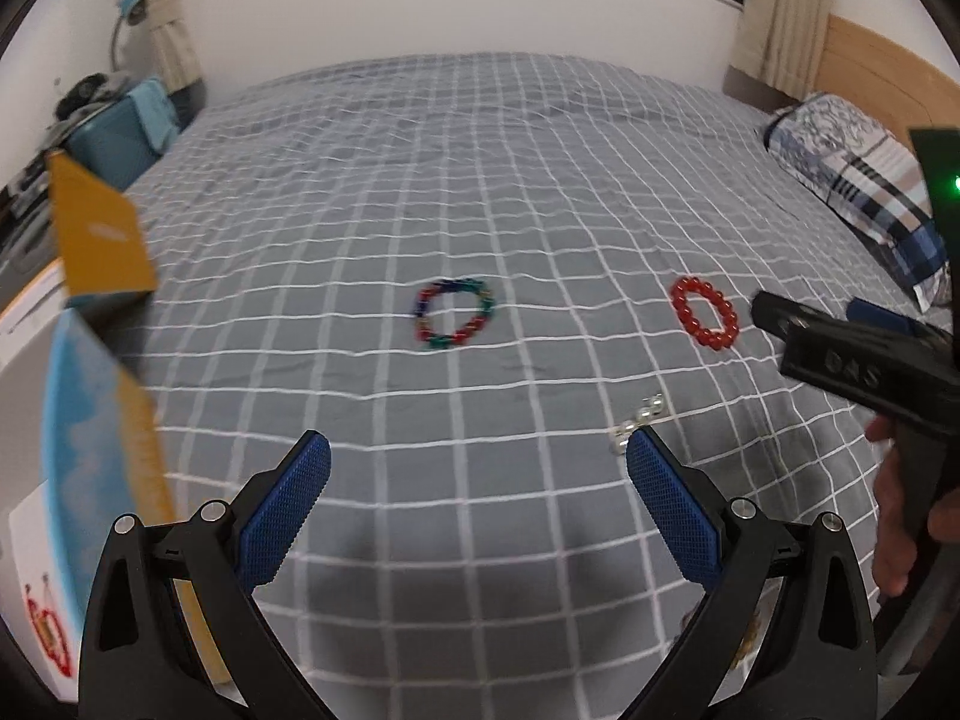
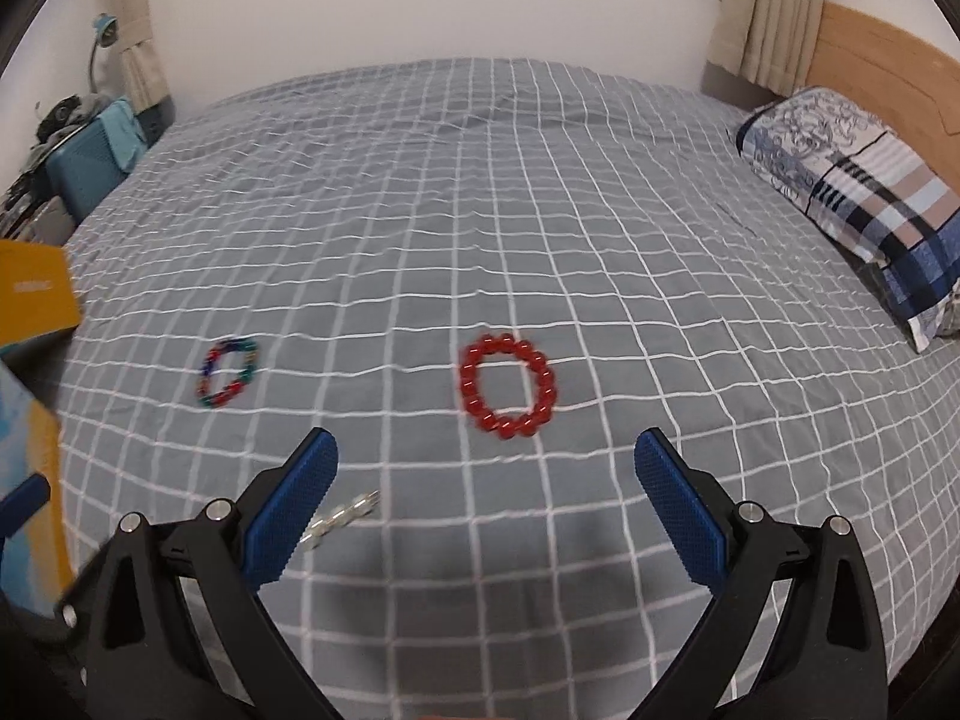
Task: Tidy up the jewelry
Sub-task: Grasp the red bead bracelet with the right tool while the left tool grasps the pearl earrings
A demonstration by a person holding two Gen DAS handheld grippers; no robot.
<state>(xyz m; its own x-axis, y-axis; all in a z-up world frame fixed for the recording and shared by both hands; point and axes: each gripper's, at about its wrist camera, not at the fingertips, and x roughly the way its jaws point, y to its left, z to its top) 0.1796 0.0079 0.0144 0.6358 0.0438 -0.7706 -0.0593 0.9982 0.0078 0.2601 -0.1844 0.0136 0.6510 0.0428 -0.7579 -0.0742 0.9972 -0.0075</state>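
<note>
Both my grippers hover wide open over the bed.

My right gripper (image 2: 486, 468) faces the red bracelet (image 2: 507, 387) at frame centre; my left gripper (image 1: 478, 468) the multicoloured bracelet (image 1: 454, 313).

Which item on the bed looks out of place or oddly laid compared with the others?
The clear bead bracelet lies collapsed in a line near the front, while the red bracelet and multicoloured bracelet lie as open rings.

It was a home bedroom: a bed (image 2: 480, 210) with a grey checked sheet, a pillow (image 2: 852, 192), a wooden headboard (image 2: 876, 60) and curtains (image 2: 762, 12).
</note>
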